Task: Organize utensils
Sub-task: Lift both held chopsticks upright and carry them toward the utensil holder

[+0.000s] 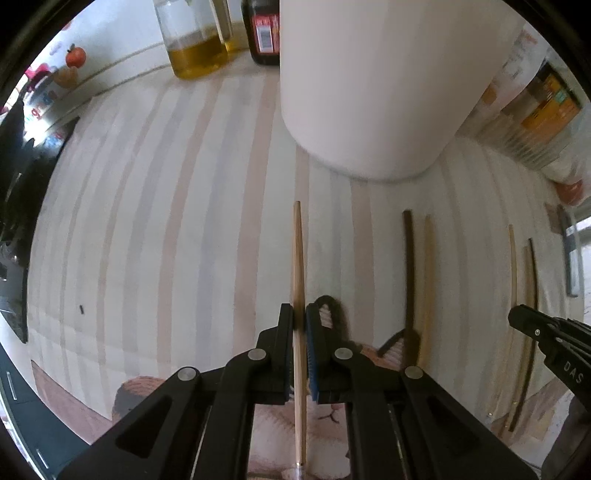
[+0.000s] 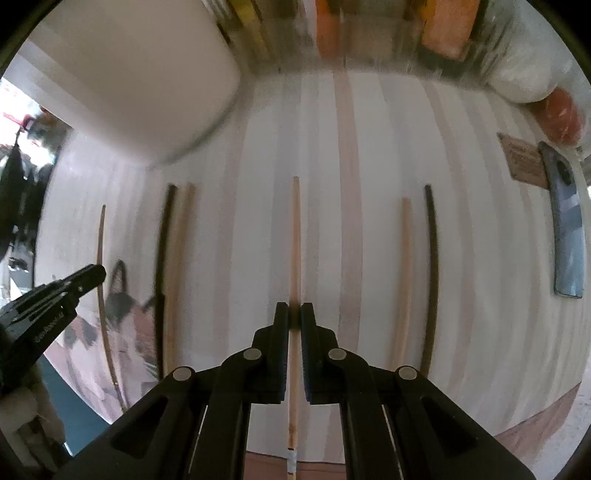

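My left gripper is shut on a light wooden chopstick that points forward over the striped mat. My right gripper is shut on another light wooden chopstick. A dark and a light chopstick lie as a pair right of my left gripper; the same pair shows in the right wrist view. Another light and dark pair lies right of my right gripper. A tall white cylindrical holder stands ahead; it also shows at upper left in the right wrist view.
Oil bottles and a dark sauce bottle stand at the back. Packaged goods line the right side. A phone and a card lie at the mat's right edge. My right gripper shows at the right of the left view.
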